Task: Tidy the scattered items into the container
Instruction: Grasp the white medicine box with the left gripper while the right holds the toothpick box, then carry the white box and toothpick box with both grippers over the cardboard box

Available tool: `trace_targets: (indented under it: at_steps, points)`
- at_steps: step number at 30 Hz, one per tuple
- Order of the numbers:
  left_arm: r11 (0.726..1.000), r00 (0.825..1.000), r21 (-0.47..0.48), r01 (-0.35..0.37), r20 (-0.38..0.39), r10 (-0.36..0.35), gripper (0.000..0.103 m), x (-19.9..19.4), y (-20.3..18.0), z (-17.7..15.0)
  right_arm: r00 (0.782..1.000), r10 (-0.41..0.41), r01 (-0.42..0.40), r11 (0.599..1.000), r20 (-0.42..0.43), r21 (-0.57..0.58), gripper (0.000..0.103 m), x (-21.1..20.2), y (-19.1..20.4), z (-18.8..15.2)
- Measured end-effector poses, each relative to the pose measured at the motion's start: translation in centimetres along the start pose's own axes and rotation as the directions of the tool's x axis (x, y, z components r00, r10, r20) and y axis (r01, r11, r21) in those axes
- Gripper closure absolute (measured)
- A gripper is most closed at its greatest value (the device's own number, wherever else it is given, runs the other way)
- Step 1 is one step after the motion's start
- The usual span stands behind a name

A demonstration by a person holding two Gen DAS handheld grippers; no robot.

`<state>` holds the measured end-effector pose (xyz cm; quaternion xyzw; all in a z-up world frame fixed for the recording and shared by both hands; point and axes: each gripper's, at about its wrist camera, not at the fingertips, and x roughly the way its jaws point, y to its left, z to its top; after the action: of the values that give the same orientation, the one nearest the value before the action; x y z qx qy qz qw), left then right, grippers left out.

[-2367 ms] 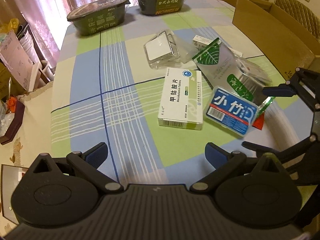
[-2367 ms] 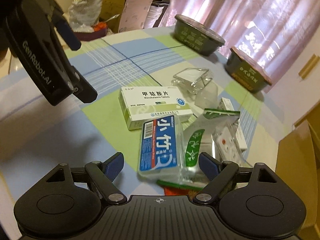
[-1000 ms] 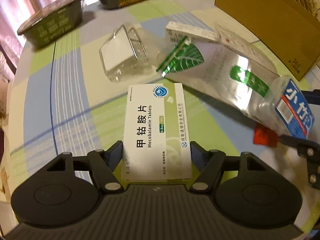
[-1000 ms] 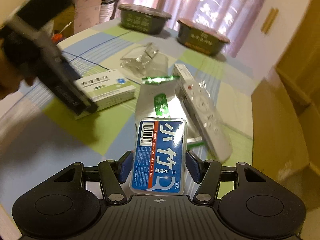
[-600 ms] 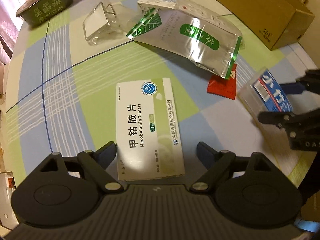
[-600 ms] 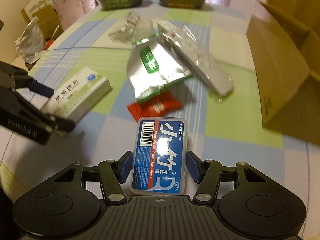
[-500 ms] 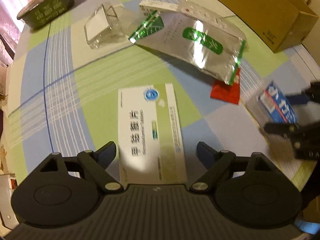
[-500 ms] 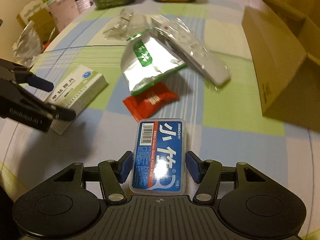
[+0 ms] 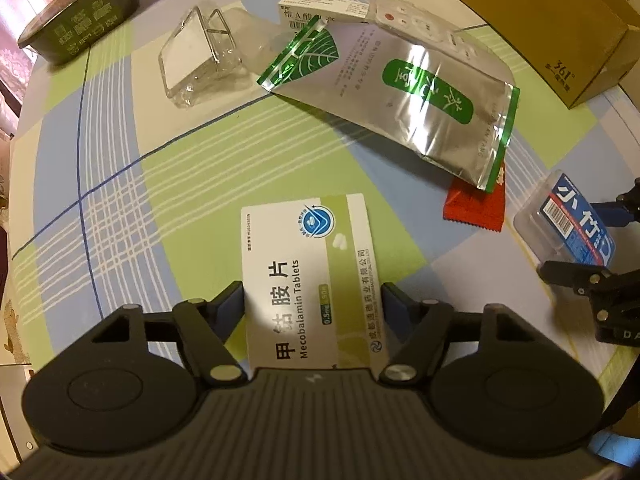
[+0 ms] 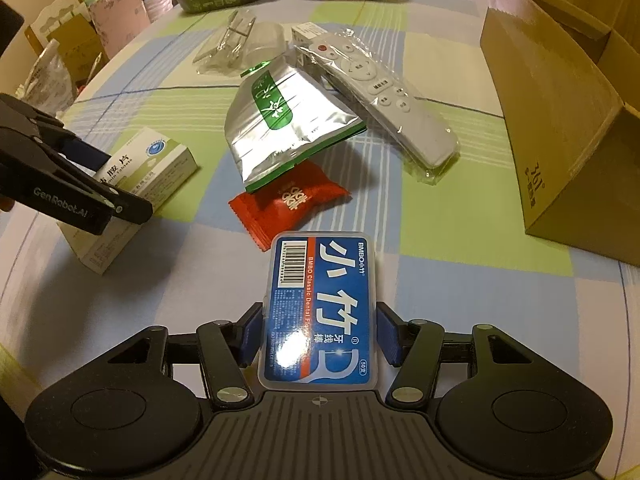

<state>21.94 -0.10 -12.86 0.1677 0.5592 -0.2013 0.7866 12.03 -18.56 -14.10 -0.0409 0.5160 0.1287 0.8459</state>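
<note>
Cardboard box [image 10: 560, 120] sat upper right of the right gripper [image 10: 320, 332], clenched lengthwise on the floss case [image 10: 320, 312]; the left gripper [image 9: 312, 308] clasped the tablet box [image 9: 312, 276].

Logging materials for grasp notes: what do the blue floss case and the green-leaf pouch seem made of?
Floss case: apparently clear rigid plastic, glossy, with see-through edges and a glare spot on its blue label. Green-leaf pouch: looks like metallised foil film, mirror-shiny and creased.

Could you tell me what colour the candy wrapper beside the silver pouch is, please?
Red with white print: the candy wrapper shows best in the right wrist view.
</note>
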Motion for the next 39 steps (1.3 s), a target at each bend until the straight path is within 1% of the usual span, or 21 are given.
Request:
trace_targets:
  at_steps: [4,7,13,20,25,30,36,39]
  points:
    - [1.0,1.0,-0.004,0.024,0.004,-0.024,0.035,-0.8,-0.2,-0.6,1.0,0.011,-0.011,1.0,0.008,0.019,0.044,-0.4,-0.3,0.0]
    - [1.0,1.0,-0.008,0.025,0.014,-0.024,0.035,-2.0,-0.7,-1.2,1.0,0.013,-0.014,0.999,0.022,0.029,0.044,-1.2,-0.3,0.0]
    - [0.999,0.999,-0.01,0.039,0.038,-0.038,0.035,-4.6,-2.3,-2.0,0.998,0.0,-0.003,0.999,0.056,0.048,0.044,-3.7,-0.7,-0.1]
    - [0.998,0.995,0.026,0.056,0.078,-0.058,0.035,-7.6,-5.4,-1.1,0.992,-0.043,0.032,0.996,0.121,0.085,0.044,-7.9,-2.5,-0.2]
    - [0.996,0.988,0.052,0.072,0.13,-0.079,0.035,-9.4,-8.3,1.1,0.98,-0.095,0.074,0.99,0.176,0.124,0.044,-11.3,-5.6,0.4]
    - [0.99,0.977,0.102,0.097,0.182,-0.114,0.035,-10.9,-11.8,4.3,0.964,-0.132,0.096,0.983,0.233,0.158,0.044,-14.5,-9.6,1.6]
    - [0.981,0.96,0.167,0.099,0.243,-0.138,0.035,-12.3,-16.6,9.3,0.942,-0.189,0.14,0.972,0.276,0.188,0.044,-17.1,-15.0,3.7]
    - [0.976,0.949,0.18,0.122,0.268,-0.168,0.035,-12.6,-18.9,12.2,0.936,-0.212,0.156,0.966,0.282,0.208,0.044,-17.5,-17.8,5.0]
